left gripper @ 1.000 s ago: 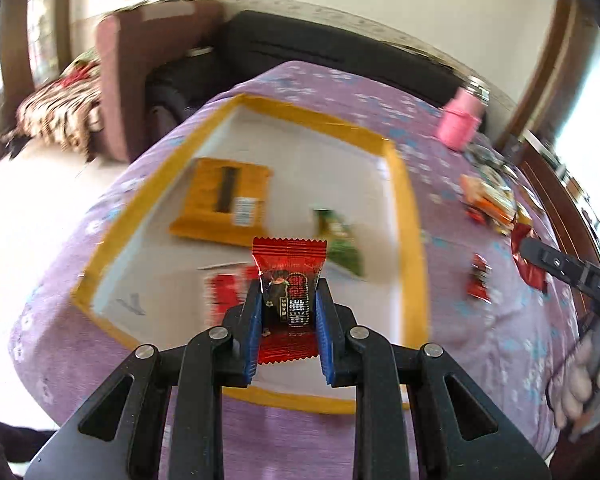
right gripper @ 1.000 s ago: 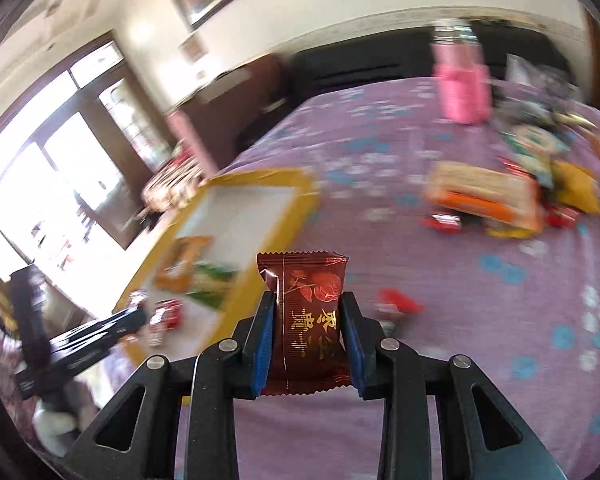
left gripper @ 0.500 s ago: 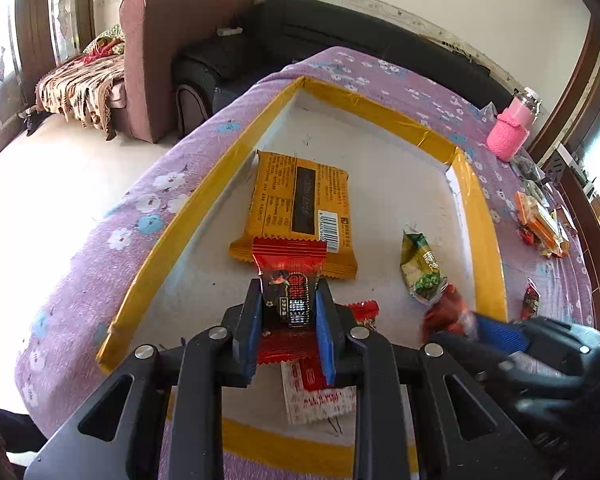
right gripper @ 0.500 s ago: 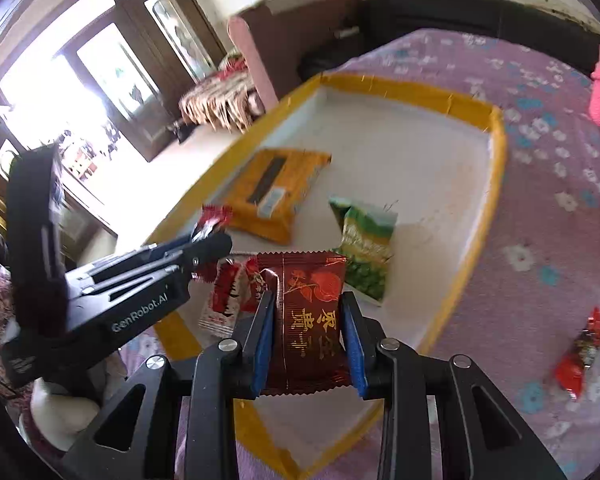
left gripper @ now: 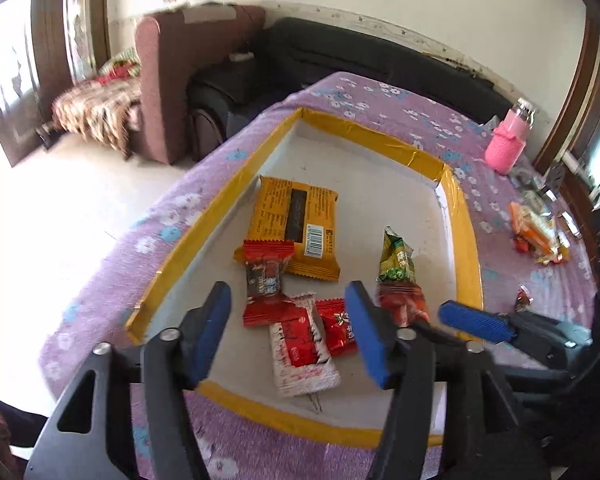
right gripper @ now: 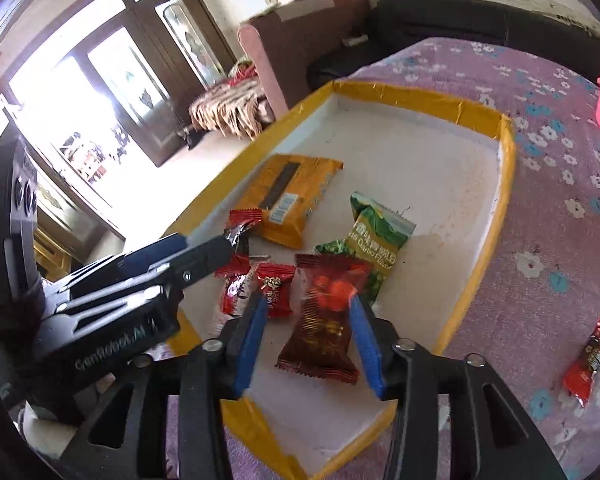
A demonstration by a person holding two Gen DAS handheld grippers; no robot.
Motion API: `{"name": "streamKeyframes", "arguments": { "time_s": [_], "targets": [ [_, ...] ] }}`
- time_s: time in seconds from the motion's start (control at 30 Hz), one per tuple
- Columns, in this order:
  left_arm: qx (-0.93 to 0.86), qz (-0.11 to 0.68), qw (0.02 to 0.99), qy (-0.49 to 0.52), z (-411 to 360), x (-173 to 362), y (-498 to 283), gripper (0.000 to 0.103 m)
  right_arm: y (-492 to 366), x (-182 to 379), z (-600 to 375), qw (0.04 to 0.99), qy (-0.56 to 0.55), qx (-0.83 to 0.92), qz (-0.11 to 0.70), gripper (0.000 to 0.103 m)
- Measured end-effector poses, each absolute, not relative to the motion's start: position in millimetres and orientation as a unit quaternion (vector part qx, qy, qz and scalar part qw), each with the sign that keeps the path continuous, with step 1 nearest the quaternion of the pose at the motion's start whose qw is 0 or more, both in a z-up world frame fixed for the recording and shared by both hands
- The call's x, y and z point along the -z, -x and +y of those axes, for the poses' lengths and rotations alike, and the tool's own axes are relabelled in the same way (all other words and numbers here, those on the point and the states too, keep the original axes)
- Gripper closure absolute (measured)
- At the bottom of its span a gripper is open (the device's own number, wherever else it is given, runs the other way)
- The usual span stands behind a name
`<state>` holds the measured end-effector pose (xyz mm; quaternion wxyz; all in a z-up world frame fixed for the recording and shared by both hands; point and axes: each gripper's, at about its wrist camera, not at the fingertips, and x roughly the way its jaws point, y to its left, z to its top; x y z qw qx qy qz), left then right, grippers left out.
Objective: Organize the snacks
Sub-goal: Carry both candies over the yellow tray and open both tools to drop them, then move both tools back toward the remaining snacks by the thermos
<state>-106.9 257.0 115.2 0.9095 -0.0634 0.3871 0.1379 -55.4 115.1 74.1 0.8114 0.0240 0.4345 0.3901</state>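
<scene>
Both claws hang over the shallow white tray with yellow-taped rim (left gripper: 464,236), which lies on the bench under a purple flowered cloth (left gripper: 384,100). The left claw (left gripper: 290,328) stands wide open with nothing between its blue pads (left gripper: 366,332); the small red candy wrapper with a dark centre (left gripper: 266,276) lies in the tray just ahead of it, overlapping the edge of the flat orange snack packet (left gripper: 294,228). The right claw (right gripper: 306,336) is also spread, and the dark red foil candy packet (right gripper: 322,320) sits between its pads without visible contact, apparently just let go, its far end against the green garlic-flavour packet (right gripper: 374,240).

The likeliest trouble is crowding. The two claws are close together over one corner of the tray, and the left claw's finger (right gripper: 204,256) reaches across the red candies near the right claw; a careless withdrawal could knock them together or drag a wrapper along. The foil packet looks slightly blurred, so it may not have settled; pulling back low could catch it on a pad and flick it over the near rim. The small red-and-white sachet (left gripper: 300,352) and the red candy (left gripper: 338,326) beside it overlap loosely and would slide easily. Other snacks, such as the red wrapper on the cloth (right gripper: 588,360), remain outside, and a hurried swing toward them could clip the tray's rim.
</scene>
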Motion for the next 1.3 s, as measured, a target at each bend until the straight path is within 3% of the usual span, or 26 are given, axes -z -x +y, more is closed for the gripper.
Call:
{"name": "streamKeyframes", "arguments": {
  "time_s": [0.13,0.67,1.3],
  "targets": [
    [-0.141,0.379,0.914,0.027,235,-125,116,0.035,57,-82,95,0.816,-0.045,-0.39,0.423,0.055],
    [-0.127,0.351,0.926,-0.058,169,-145,129,0.032,46,-89,-72,0.869,-0.134,-0.278,0.388,0.05],
    [-0.046,0.374,0.925,-0.052,125,-134,117,0.032,-7,-75,-256,0.899,-0.228,-0.109,0.359,0.046]
  ]
}}
